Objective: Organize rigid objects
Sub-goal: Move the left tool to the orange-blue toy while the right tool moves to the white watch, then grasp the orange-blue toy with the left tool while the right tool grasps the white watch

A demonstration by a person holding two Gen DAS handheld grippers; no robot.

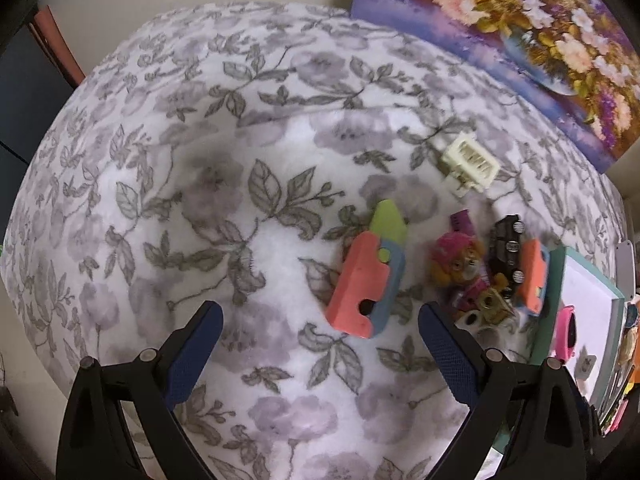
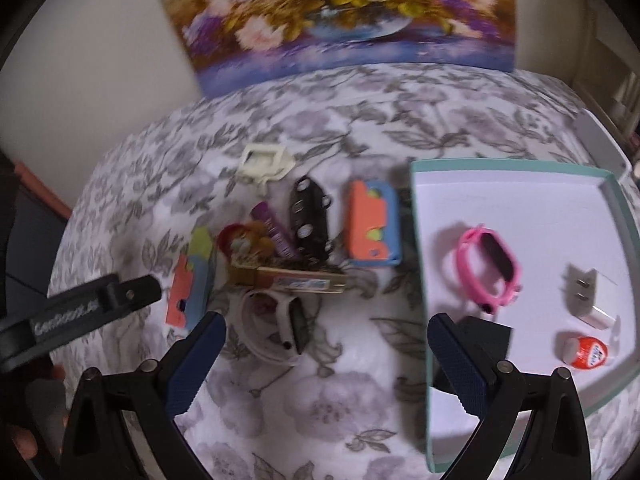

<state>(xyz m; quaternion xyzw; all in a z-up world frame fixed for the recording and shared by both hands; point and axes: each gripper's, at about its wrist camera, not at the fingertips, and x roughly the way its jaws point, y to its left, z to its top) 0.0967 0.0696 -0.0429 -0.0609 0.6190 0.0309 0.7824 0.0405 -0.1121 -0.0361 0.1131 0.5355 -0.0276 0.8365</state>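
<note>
Floral blanket (image 2: 320,400) covering table, painting (image 2: 332,12) leaning at far edge. Teal tray (image 2: 424,280) lying at right, holding pink watch (image 2: 490,268), charger (image 2: 588,294), small red-white item (image 2: 586,354). Toys sitting in cluster left of tray: two orange-blue blocks (image 1: 366,280) (image 2: 372,230), black car (image 2: 310,216), pup figure (image 1: 456,268), white watch (image 2: 280,330), cream piece (image 1: 470,164). Left claw (image 1: 320,332) gaping wide, empty, hovering near left block. Right claw (image 2: 326,340) gaping wide, empty, hovering between white watch and tray.

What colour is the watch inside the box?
Pink, with a dark screen. The watch shows best in the right wrist view.
</note>
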